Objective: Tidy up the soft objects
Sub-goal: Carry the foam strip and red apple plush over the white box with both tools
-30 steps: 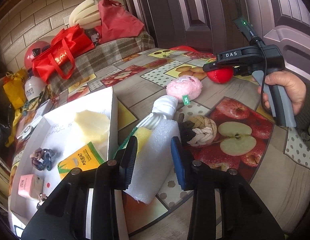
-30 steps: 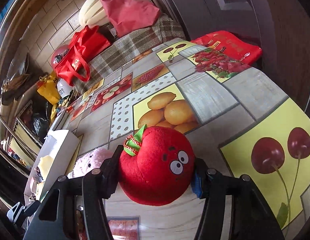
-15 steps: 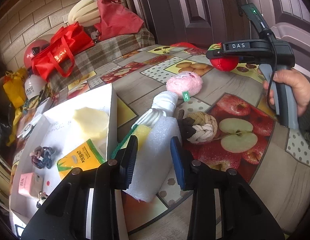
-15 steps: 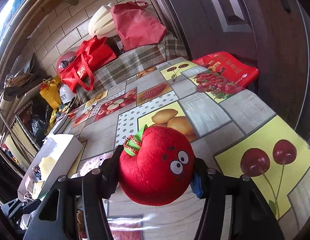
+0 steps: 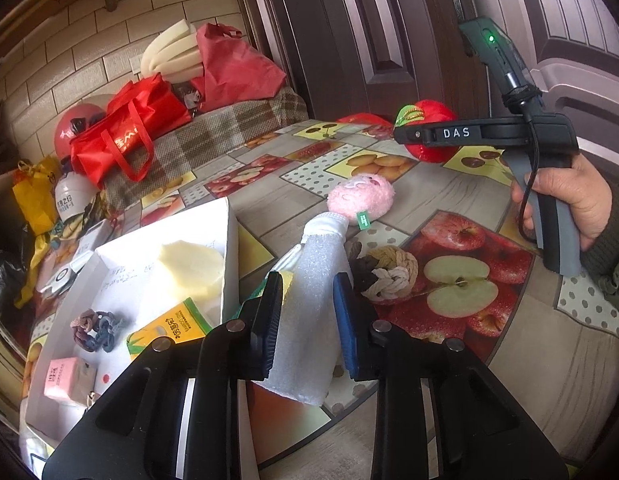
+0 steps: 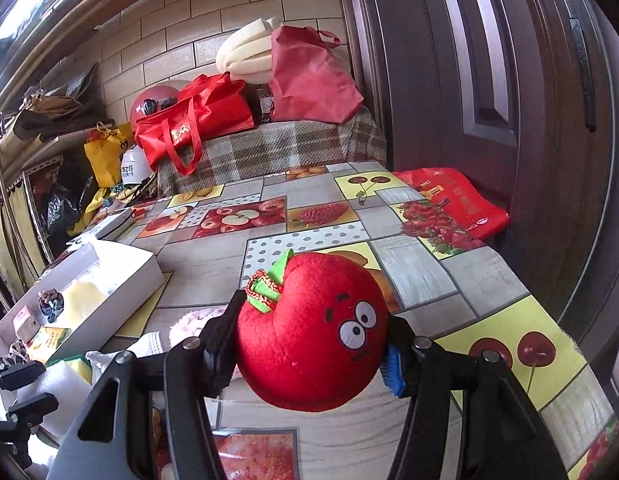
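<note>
My left gripper (image 5: 307,320) has its jaws closing onto a white foam piece (image 5: 313,264), and both pads press its sides. The foam lies over a yellow sponge (image 5: 287,280) and a white rolled cloth (image 5: 323,228), just right of the white box (image 5: 229,240). My right gripper (image 6: 309,350) is shut on a red plush fruit with a face (image 6: 309,320) and holds it above the table. The left wrist view shows that plush (image 5: 433,152) at the far right. A pink fluffy ball (image 5: 359,198) and a braided rope ball (image 5: 385,268) rest on the fruit-print tablecloth.
The box holds a pale yellow sponge slab (image 5: 189,264), a scrunchie (image 5: 95,330), a yellow carton (image 5: 169,330) and a pink packet (image 5: 63,380). A red bag (image 6: 457,204) lies at the table's far right corner. Red bags (image 6: 193,120) sit on a plaid-covered bench beyond. A person's hand (image 5: 569,200) holds the right grip.
The left jaws have closed tighter on the foam. The right gripper has risen and rolled with the red plush, which now hangs higher over the table.
</note>
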`<state>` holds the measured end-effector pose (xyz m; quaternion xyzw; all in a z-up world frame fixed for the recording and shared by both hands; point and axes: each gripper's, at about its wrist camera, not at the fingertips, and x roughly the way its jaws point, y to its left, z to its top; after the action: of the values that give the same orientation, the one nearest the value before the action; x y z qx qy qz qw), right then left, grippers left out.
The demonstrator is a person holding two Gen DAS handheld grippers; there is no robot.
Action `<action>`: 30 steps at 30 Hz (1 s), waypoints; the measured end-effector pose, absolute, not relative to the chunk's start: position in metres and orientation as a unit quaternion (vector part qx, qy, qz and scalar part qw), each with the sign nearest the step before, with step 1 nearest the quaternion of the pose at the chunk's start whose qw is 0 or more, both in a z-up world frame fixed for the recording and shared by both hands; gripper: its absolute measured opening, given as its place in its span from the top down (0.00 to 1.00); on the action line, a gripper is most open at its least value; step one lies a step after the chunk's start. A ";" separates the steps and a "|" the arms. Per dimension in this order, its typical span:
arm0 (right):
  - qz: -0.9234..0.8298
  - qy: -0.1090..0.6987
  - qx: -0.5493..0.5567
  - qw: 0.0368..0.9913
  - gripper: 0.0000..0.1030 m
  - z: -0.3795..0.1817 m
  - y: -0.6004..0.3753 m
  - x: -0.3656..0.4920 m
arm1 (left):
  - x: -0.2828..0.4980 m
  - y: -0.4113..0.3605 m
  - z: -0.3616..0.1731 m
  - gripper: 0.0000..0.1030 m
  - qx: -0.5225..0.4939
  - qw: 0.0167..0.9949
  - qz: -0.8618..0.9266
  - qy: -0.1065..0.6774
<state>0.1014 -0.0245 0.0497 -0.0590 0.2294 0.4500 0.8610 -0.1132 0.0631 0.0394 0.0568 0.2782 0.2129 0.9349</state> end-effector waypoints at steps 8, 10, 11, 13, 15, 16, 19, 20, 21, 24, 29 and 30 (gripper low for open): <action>0.449 0.228 -0.058 0.862 0.44 0.050 -0.025 0.101 | -0.128 0.072 0.048 0.76 0.032 0.944 0.222 0.241; 0.449 0.227 -0.060 0.862 0.44 0.050 -0.025 0.101 | -0.131 0.074 0.049 0.76 0.025 0.946 0.222 0.236; 0.449 0.227 -0.059 0.862 0.44 0.050 -0.025 0.101 | -0.132 0.074 0.050 0.76 0.023 0.946 0.223 0.233; 0.449 0.224 -0.061 0.863 0.44 0.051 -0.026 0.101 | -0.134 0.074 0.051 0.76 0.021 0.948 0.224 0.227; 0.447 0.220 -0.064 0.864 0.44 0.052 -0.026 0.100 | -0.136 0.075 0.052 0.76 0.018 0.949 0.224 0.221; 0.447 0.218 -0.064 0.865 0.44 0.052 -0.027 0.099 | -0.137 0.076 0.052 0.76 0.015 0.950 0.225 0.218; 0.446 0.212 -0.065 0.867 0.44 0.054 -0.029 0.096 | -0.142 0.082 0.054 0.76 0.002 0.951 0.232 0.204; 0.446 0.209 -0.064 0.868 0.44 0.054 -0.030 0.094 | -0.144 0.083 0.055 0.76 -0.001 0.951 0.235 0.200; 0.445 0.203 -0.060 0.870 0.44 0.055 -0.032 0.092 | -0.147 0.086 0.056 0.76 -0.005 0.951 0.239 0.195; 0.451 0.192 -0.050 0.870 0.44 0.057 -0.037 0.082 | -0.154 0.094 0.057 0.76 -0.020 0.951 0.248 0.183; 0.472 0.181 -0.039 0.862 0.44 0.059 -0.042 0.061 | -0.164 0.100 0.058 0.76 -0.014 0.948 0.268 0.171; 0.477 0.177 -0.040 0.860 0.44 0.059 -0.042 0.055 | -0.167 0.103 0.058 0.76 -0.014 0.947 0.273 0.169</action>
<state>0.0551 -0.0418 0.0589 -0.0401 0.1773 0.4773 0.8598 -0.1667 0.1035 0.0584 -0.0143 0.1687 0.2729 0.9470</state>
